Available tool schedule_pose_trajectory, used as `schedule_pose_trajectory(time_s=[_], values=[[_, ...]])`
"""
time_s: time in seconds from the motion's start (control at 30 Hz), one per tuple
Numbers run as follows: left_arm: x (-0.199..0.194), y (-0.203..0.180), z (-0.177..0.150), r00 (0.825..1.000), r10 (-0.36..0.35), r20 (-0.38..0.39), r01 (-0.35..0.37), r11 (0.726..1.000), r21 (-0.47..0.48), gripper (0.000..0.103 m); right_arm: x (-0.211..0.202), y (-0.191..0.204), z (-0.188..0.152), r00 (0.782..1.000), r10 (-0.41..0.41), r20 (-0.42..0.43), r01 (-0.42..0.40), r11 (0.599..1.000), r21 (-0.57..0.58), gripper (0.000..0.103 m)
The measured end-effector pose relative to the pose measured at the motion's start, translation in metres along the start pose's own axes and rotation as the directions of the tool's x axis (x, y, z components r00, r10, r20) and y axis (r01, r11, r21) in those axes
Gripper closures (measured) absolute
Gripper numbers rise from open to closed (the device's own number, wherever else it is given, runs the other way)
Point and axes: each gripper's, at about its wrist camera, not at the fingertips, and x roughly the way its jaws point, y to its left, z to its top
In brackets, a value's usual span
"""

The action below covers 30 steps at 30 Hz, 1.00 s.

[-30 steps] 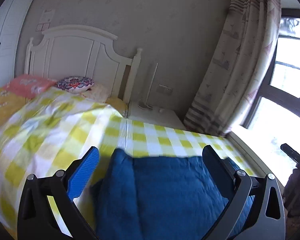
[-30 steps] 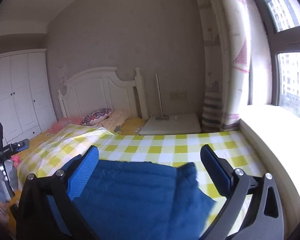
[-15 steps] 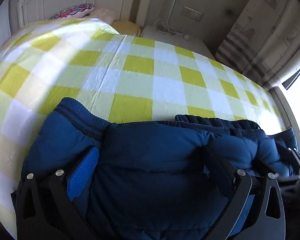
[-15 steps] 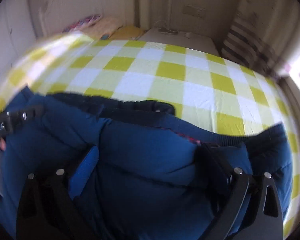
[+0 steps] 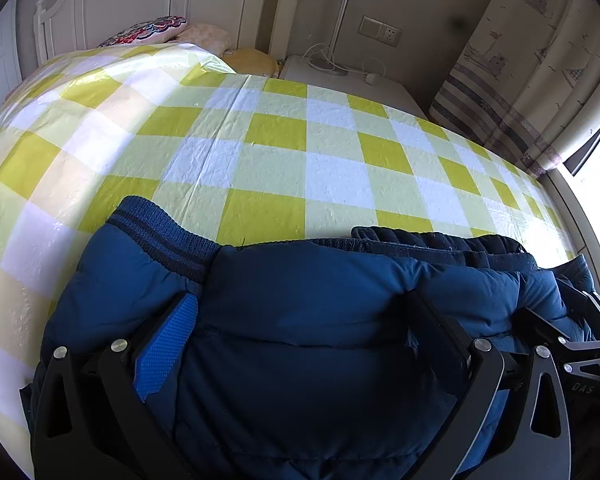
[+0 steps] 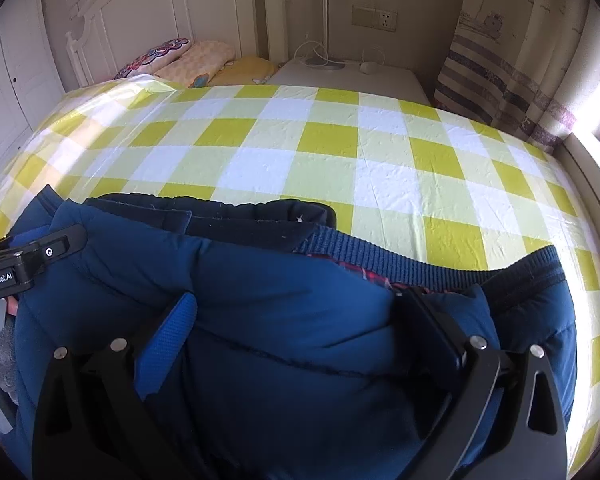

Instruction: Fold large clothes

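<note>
Black hand-held gripper (image 5: 300,312), blue pads (image 5: 164,344), silver screws

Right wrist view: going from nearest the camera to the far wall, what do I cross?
Right gripper with open jaws → blue padded jacket → yellow-checked cover → pillows and white bedside cabinet → white headboard and wall socket.

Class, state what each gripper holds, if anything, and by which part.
Neither clearly holds anything. The left gripper and right gripper both stand wide open, fingers pressed into the blue padded jacket just below its ribbed hem.
</note>
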Motion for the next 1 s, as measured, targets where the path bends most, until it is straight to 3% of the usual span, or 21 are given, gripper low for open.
schedule_pose_trajectory(time_s=[0.1, 0.2, 0.3, 0.37, 0.43, 0.47, 0.63, 0.7, 0.73, 0.77, 0.83, 0.9, 0.97, 1.0], values=[[0.000, -0.001, 0.000, 1.000, 0.005, 0.001, -0.005, 1.000, 0.003, 0.004, -0.006, 0.008, 0.005, 0.999, -0.030, -0.036, 0.028, 0.999, -0.044, 0.003], [-0.001, 0.000, 0.000, 1.000, 0.001, 0.004, -0.001, 1.000, 0.001, 0.004, -0.027, 0.012, 0.009, 1.000, -0.021, 0.003, 0.021, 0.996, -0.085, 0.003], [0.000, -0.001, 0.001, 1.000, 0.002, 0.003, -0.002, 1.000, 0.002, 0.004, -0.042, -0.009, 0.010, 0.998, -0.051, 0.040, 0.054, 0.996, -0.067, 0.003], [-0.001, 0.000, 0.001, 1.000, -0.001, 0.003, 0.001, 1.000, 0.000, 0.004, -0.022, -0.044, -0.001, 0.991, -0.130, -0.020, 0.130, 0.991, -0.012, 0.002], [-0.001, 0.000, 0.001, 1.000, -0.004, 0.002, 0.004, 1.000, -0.004, 0.004, -0.010, -0.080, -0.013, 0.999, 0.038, -0.033, -0.033, 0.990, 0.140, 0.002], [-0.001, 0.000, 0.001, 1.000, -0.004, 0.004, 0.004, 1.000, -0.003, 0.004, -0.012, -0.089, -0.015, 0.998, 0.061, -0.016, -0.057, 0.981, 0.186, 0.006], [0.001, -0.003, 0.001, 1.000, 0.008, -0.020, -0.007, 1.000, 0.004, 0.004, -0.022, -0.110, -0.023, 0.993, 0.090, 0.080, -0.109, 0.952, 0.285, 0.016], [0.000, -0.008, 0.007, 0.995, 0.044, -0.084, -0.042, 0.999, 0.031, 0.005, -0.020, -0.110, -0.022, 0.992, 0.095, 0.077, -0.113, 0.952, 0.285, 0.016], [-0.005, -0.012, 0.011, 0.993, 0.065, -0.094, -0.063, 0.998, 0.019, 0.008, -0.018, -0.108, -0.021, 0.993, 0.091, 0.070, -0.107, 0.954, 0.280, 0.016], [-0.019, -0.022, 0.015, 0.998, 0.030, -0.056, -0.030, 1.000, -0.004, 0.019, -0.017, -0.106, -0.020, 0.995, 0.081, 0.062, -0.094, 0.958, 0.270, 0.016], [-0.038, -0.051, 0.020, 0.999, -0.031, 0.014, 0.030, 0.998, 0.053, 0.018, -0.016, -0.102, -0.019, 0.996, 0.067, 0.057, -0.080, 0.963, 0.257, 0.016], [-0.047, -0.095, 0.020, 0.998, -0.038, 0.056, 0.028, 0.985, 0.172, 0.010, -0.016, -0.103, -0.022, 0.995, 0.073, 0.067, -0.088, 0.961, 0.262, 0.016], [-0.036, -0.127, 0.012, 0.998, -0.046, 0.045, 0.033, 0.967, 0.253, 0.006, -0.018, -0.105, -0.024, 0.993, 0.087, 0.080, -0.106, 0.956, 0.274, 0.016], [-0.016, -0.142, 0.003, 1.000, -0.002, 0.008, -0.001, 0.954, 0.298, 0.006, -0.020, -0.106, -0.025, 0.992, 0.092, 0.087, -0.113, 0.953, 0.280, 0.016]])
